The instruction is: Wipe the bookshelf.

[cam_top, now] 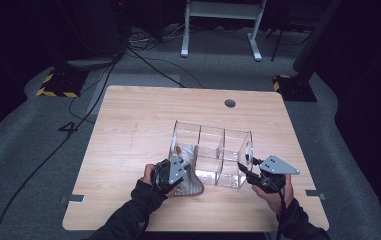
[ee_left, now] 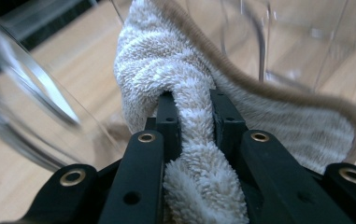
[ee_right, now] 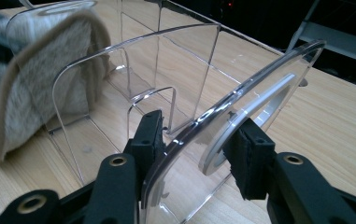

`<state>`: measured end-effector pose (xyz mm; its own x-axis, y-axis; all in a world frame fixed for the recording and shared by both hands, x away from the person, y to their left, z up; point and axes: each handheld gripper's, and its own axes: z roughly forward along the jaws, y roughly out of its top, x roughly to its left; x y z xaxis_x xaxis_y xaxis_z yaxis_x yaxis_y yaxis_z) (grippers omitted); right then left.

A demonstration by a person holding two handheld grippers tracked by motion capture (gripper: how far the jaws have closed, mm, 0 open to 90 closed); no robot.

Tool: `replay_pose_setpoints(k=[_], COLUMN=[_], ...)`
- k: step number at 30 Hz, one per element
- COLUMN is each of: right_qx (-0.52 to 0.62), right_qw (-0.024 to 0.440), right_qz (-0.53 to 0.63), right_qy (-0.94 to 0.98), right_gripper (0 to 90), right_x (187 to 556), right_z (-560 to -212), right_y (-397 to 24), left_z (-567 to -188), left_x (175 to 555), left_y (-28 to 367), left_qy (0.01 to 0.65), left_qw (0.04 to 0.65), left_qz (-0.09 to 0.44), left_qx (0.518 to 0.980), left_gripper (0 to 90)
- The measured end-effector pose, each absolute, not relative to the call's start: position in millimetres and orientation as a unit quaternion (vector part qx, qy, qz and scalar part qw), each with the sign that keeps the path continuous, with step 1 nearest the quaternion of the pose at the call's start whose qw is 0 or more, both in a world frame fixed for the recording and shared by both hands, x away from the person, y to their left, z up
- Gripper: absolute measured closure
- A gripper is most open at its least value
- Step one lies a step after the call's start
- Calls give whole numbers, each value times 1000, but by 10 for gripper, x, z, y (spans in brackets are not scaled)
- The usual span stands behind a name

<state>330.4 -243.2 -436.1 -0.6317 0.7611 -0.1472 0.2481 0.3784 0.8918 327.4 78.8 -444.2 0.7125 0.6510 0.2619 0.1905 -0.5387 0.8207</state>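
Observation:
A clear acrylic organizer (cam_top: 211,131) with three compartments stands on the wooden table (cam_top: 128,125). A beige terry towel (cam_top: 192,184) lies in its left compartment and spills out over the front onto the table. My left gripper (cam_top: 179,163) is at that compartment's front, shut on a bunched fold of the towel (ee_left: 157,60), which fills the gap between the jaws of the left gripper (ee_left: 192,100). My right gripper (cam_top: 246,168) is at the organizer's right end, its jaws on either side of the clear end wall (ee_right: 259,88); the right gripper (ee_right: 196,135) presses on it.
A round cable hole (cam_top: 230,103) sits near the table's far edge. Bare wood stretches left of and behind the organizer. Cables (cam_top: 103,80) run over the grey floor, and a white desk frame (cam_top: 220,30) stands farther back.

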Motion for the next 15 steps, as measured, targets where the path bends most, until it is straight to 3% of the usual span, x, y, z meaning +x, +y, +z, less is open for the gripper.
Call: replay_pose_setpoints(k=[6,15], right_qx=[323,298], right_qw=[281,261], right_qz=[454,464], right_qy=[781,792], right_gripper=[579,508], right_x=[3285,3207], right_z=[-4361,-4363], right_y=[-2421,-2411], left_z=[-4116,-3951], left_x=[3331,3471], left_y=[848,900], left_qy=[270,288], left_qw=[467,478], left_qz=[298,336], left_qx=[788,758], left_gripper=[770,770])
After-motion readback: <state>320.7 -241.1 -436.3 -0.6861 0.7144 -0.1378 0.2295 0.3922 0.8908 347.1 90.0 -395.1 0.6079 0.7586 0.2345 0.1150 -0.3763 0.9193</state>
